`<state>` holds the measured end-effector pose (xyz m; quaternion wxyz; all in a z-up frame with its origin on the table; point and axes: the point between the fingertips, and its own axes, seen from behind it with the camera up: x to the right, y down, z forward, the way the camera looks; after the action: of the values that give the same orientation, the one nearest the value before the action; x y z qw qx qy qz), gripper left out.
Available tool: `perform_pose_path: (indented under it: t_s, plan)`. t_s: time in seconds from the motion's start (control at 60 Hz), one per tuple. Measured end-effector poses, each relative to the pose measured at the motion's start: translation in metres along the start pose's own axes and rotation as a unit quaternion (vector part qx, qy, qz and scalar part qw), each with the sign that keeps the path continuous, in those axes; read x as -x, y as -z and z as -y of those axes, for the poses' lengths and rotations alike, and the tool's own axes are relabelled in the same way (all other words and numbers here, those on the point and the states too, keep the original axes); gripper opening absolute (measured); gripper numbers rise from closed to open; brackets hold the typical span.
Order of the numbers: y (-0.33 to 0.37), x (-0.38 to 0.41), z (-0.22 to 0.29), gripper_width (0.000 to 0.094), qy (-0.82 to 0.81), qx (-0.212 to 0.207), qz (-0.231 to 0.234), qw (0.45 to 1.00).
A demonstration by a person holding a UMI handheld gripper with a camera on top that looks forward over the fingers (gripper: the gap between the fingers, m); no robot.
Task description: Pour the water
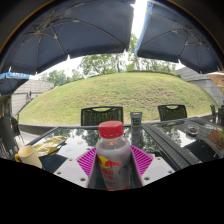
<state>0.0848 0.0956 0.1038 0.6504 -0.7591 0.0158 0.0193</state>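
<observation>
A clear plastic bottle with a red cap and a red and blue label stands upright between my two fingers. The magenta pads show on both sides of it and the fingers press against its sides. My gripper is shut on the bottle over a glass patio table. The bottle's base is hidden below the fingers. A small dark cup stands on the table beyond the bottle.
A yellow packet lies on the table to the left. Small items sit to the right. Two dark chairs stand at the far side, under big umbrellas, with a grassy slope behind.
</observation>
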Motion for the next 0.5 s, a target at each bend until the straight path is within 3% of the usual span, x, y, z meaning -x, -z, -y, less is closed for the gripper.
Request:
perform_pose_path:
  t_s: [0.017,0.05,0.117,0.183,0.35,0.5]
  plan:
    - [-0.002,-0.003,0.000,0.0479,0.002,-0.004,-0.007,1.000]
    - [-0.003,-0.005,0.000,0.0469,-0.006,-0.009,-0.014,1.000]
    - [0.000,-0.012,0.003,0.0363,0.008,-0.032,-0.035,0.999]
    - [-0.002,-0.006,0.005,0.0319,0.031,-0.041,-0.030,0.998]
    - [0.000,0.013,0.012,0.0314,0.131,-0.040,-0.038,0.990]
    - [0.020,0.085,0.066,0.0315,0.355,-0.091,-0.037,0.930]
